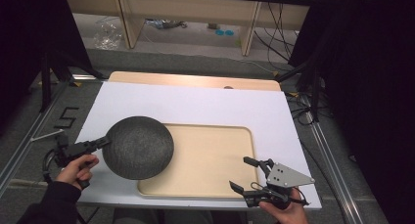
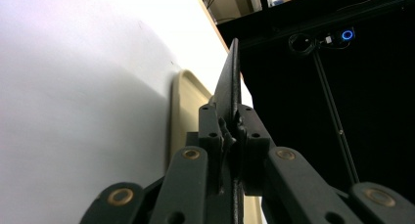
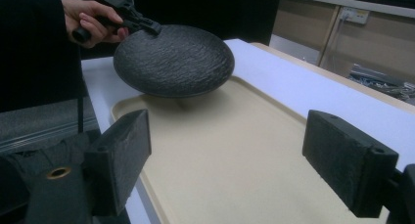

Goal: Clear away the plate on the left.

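A dark, rough-textured round plate [image 1: 138,146] hangs tilted above the left end of a beige tray [image 1: 210,158]. My left gripper [image 1: 103,142] is shut on the plate's left rim; in the left gripper view the plate [image 2: 229,84] runs edge-on between the closed jaws of that gripper [image 2: 231,131]. From the right gripper view the plate [image 3: 173,60] floats over the tray [image 3: 235,160], its underside facing the camera, with the other hand holding it at the top left. My right gripper [image 1: 248,174] stands open at the tray's near right corner, and nothing lies between its pads [image 3: 350,163].
The tray lies on a white board [image 1: 195,104] over a wooden tabletop [image 1: 195,80]. Black frames and cables stand at both sides of the table. Shelving legs and a plastic bag [image 1: 107,35] are on the floor beyond.
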`<act>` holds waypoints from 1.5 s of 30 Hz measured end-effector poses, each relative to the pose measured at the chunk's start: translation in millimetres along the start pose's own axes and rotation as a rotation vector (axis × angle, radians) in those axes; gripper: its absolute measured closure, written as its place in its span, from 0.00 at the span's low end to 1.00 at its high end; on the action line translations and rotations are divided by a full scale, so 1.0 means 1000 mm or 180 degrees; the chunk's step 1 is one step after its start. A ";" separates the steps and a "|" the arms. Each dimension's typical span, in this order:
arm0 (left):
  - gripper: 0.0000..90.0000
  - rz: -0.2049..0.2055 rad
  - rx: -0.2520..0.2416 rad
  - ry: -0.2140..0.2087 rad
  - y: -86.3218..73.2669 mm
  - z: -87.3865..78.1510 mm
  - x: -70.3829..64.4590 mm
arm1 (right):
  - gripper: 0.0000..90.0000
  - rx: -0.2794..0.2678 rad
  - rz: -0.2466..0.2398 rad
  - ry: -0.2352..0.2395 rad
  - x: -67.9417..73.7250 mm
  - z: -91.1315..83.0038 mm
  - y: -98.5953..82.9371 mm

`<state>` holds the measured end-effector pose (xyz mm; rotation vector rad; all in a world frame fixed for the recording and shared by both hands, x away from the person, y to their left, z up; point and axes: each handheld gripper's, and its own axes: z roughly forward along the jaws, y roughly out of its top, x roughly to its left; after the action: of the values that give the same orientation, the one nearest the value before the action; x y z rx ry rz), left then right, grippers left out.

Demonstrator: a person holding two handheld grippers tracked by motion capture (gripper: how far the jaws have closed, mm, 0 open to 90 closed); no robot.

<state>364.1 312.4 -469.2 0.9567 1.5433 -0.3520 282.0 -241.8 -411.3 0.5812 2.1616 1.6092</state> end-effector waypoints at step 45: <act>0.90 0.0009 0.0552 0.0139 -0.050 0.120 -0.027 | 0.21 0.0032 -0.0049 0.0079 0.001 0.000 0.002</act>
<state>407.0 187.3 -486.2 1.1073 1.5697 -0.4716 281.4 -240.9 -409.7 0.5491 2.1878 1.6068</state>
